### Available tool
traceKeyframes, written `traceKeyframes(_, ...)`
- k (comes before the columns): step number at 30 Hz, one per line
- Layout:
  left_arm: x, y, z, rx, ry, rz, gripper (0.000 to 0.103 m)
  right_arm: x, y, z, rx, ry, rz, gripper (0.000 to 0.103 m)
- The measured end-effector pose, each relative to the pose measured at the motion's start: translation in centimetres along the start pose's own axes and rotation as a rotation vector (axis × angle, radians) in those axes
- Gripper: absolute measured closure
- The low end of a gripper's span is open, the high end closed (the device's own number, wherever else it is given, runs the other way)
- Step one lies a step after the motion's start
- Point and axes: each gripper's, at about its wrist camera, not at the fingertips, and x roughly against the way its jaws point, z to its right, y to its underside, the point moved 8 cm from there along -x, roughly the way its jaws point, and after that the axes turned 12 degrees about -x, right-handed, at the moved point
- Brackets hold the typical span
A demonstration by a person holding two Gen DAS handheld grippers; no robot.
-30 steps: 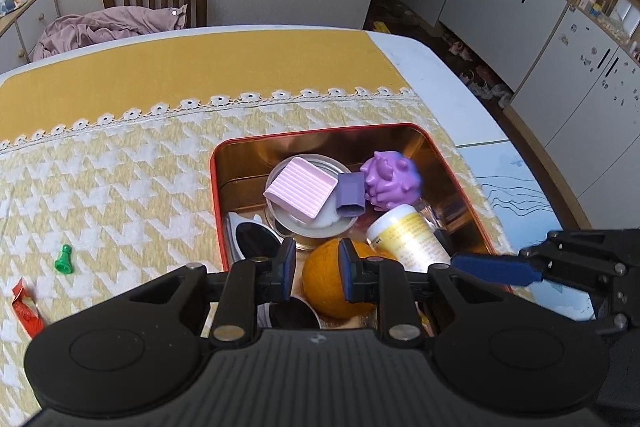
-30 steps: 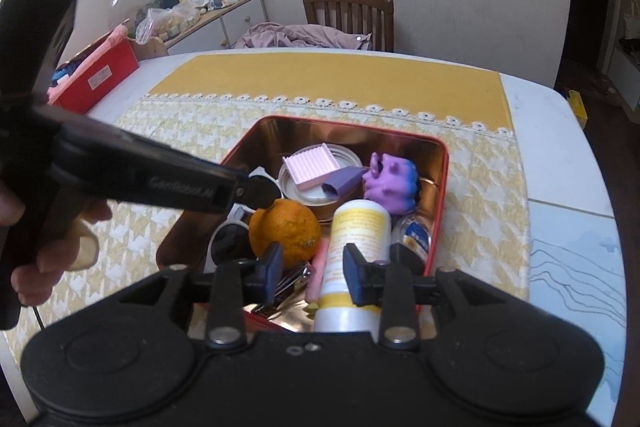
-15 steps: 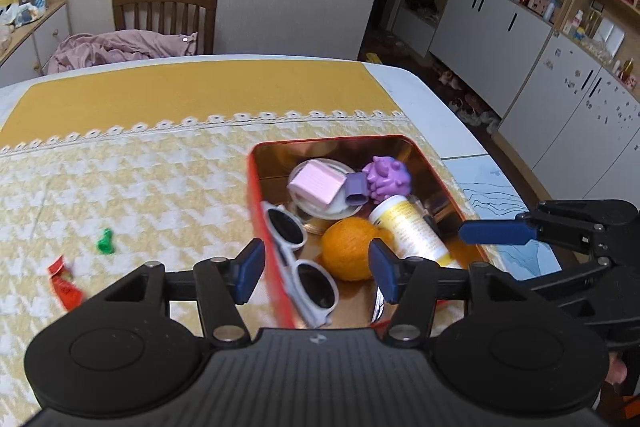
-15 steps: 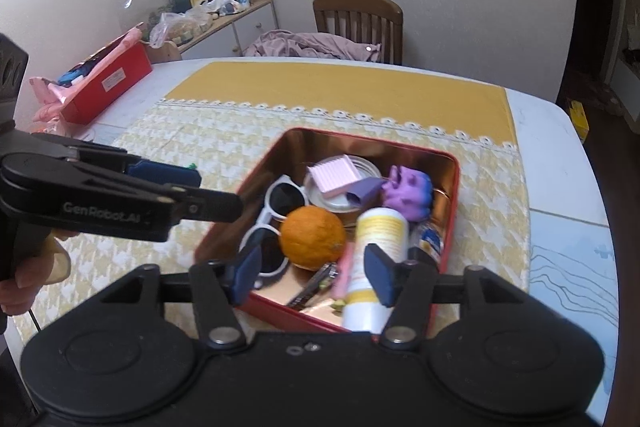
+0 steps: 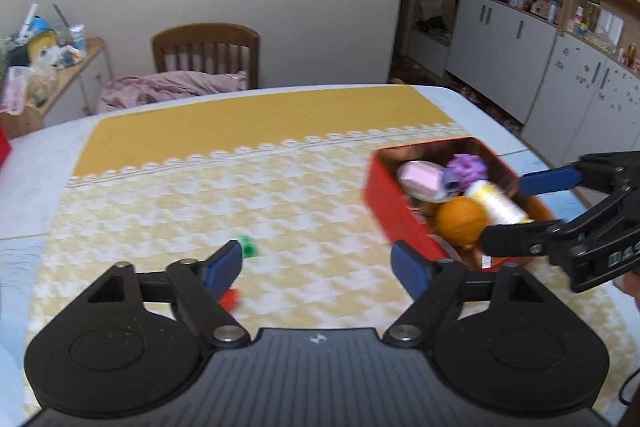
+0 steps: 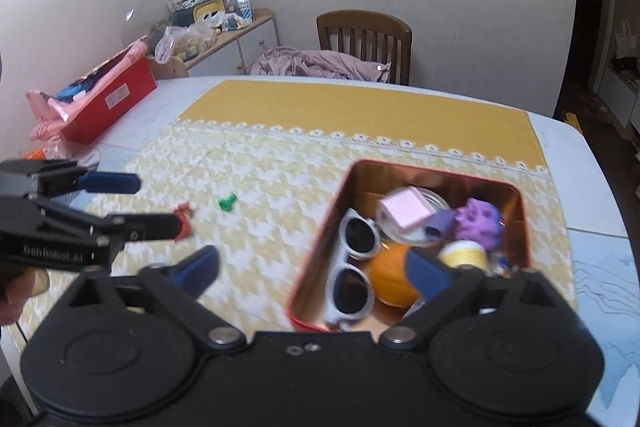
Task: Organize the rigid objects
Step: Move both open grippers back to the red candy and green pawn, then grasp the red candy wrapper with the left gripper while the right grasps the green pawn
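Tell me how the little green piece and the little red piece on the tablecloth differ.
The green piece is a stubby peg shape, while the red piece looks flatter, like a wrapper scrap, though blur hides detail. The green piece lies clear in the open; the red piece is partly hidden behind the left gripper. The green one lies nearer the red tin. Both lie loose on the cloth, outside the tin.
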Motion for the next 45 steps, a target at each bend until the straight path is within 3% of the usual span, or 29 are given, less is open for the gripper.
traceKeyframes(12,-1.6,3.8,-7.4,0.101,-0.048,-0.047,0.019,-6.7,-1.5,-5.8,-0.116,0.032,-0.033,0.0)
traceKeyframes(20,-4.7,5.6,-10.1,0.243,-0.066,-0.112,0.019,-11.9,-2.0,-8.1,-0.132,0.075,-0.093,0.001)
traceKeyframes(25,-6.2,6.3,-11.0,0.302,-0.097,-0.133,0.019,-14.9,-2.2,-8.4,-0.142,0.121,-0.132,0.007)
traceKeyframes(31,-7.7,7.0,-10.8,0.332,-0.096,-0.156,0.02,-17.8,-1.6,-8.8,-0.13,0.156,-0.189,0.026)
traceKeyframes(35,-8.2,7.3,-10.2,0.321,-0.104,-0.166,0.038,-18.8,-1.3,-9.5,-0.102,0.155,-0.205,0.035)
traceKeyframes(37,-8.3,7.2,-9.9,0.295,-0.123,-0.152,0.039,-19.3,-1.2,-9.9,-0.083,0.156,-0.206,0.04)
traceKeyframes(39,-8.5,7.2,-9.4,0.277,-0.122,-0.151,0.049,-19.7,-1.1,-10.3,-0.061,0.158,-0.209,0.049)
traceKeyframes(45,-8.8,7.1,-8.7,0.261,-0.107,-0.144,0.064,-20.5,-0.7,-10.9,-0.03,0.157,-0.224,0.073)
